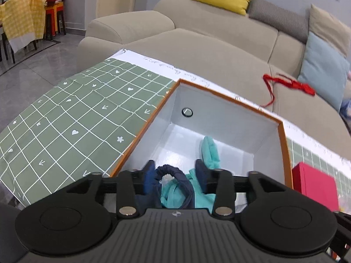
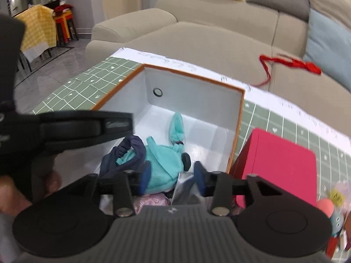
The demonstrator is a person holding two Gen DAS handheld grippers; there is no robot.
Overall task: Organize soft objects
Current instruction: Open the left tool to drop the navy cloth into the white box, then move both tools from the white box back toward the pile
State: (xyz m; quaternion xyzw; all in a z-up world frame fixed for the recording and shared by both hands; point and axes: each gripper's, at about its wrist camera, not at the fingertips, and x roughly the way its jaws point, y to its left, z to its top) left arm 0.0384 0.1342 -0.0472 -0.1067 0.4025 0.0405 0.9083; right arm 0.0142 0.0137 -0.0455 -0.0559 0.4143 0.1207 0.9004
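Note:
An open box with an orange rim (image 1: 144, 122) (image 2: 114, 92) and white inside stands on a green checked cloth (image 1: 72, 109). In it lies a teal plush toy (image 1: 209, 151) (image 2: 164, 160) with a navy elastic loop (image 1: 173, 171) (image 2: 129, 149) around part of it. My left gripper (image 1: 175, 175) hangs over the box's near end, its blue pads apart, with the loop and teal fabric below the gap. My right gripper (image 2: 172, 176) is also over the box, jaws apart, and the plush body lies between the pads without being pinched. The left tool's black housing (image 2: 87, 127) crosses the right wrist view.
A red box (image 1: 313, 188) (image 2: 278, 166) stands just right of the orange-rimmed one. Pink fabric (image 2: 151, 201) and a silvery bag (image 2: 184, 188) lie at the box's near end. A beige sofa (image 1: 197, 54) with cushions and a red ribbon (image 1: 289, 83) sits behind the table. A bagged small toy (image 2: 335, 208) is at far right.

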